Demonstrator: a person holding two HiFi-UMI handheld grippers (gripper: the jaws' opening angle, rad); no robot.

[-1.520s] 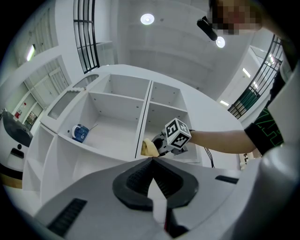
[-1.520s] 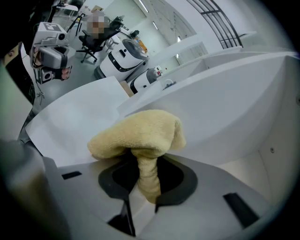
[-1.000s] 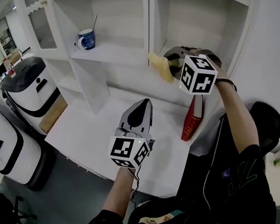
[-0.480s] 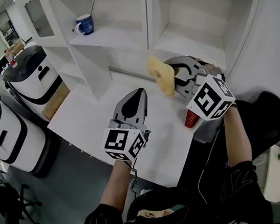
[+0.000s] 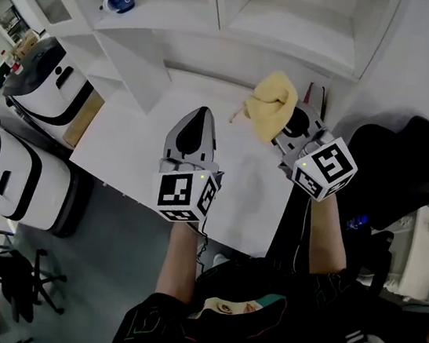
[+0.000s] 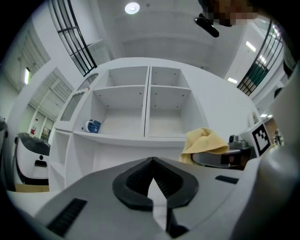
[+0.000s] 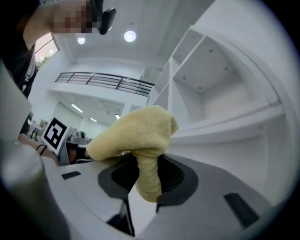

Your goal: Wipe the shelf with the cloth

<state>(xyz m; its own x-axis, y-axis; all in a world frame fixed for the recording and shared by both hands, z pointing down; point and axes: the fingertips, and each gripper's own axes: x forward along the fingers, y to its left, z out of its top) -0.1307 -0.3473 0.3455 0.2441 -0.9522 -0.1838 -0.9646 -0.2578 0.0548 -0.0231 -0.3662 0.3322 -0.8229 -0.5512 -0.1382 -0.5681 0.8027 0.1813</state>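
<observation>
Right now we hold the cloth (image 5: pixel 271 107) pinched in the right gripper (image 5: pixel 283 125), whose jaws are closed tight on a fold with the rest bunched above them. The cloth hangs over the desk (image 5: pixel 234 201), below the shelf (image 5: pixel 297 32) and touching none of its boards. Our left gripper (image 5: pixel 196 118) is closed on nothing. We judge that no wiping is under way, and we cannot tell whether any board is already wiped.

The left gripper (image 5: pixel 197 125) points forward on an extended bare left forearm (image 5: pixel 177 268), its fingers (image 6: pixel 136 180) pressed together with nothing between them. The right gripper (image 5: pixel 285 129) is held to its right, angled inward, its fingers (image 7: pixel 176 180) clamped on the cloth (image 7: pixel 136 136).
</observation>
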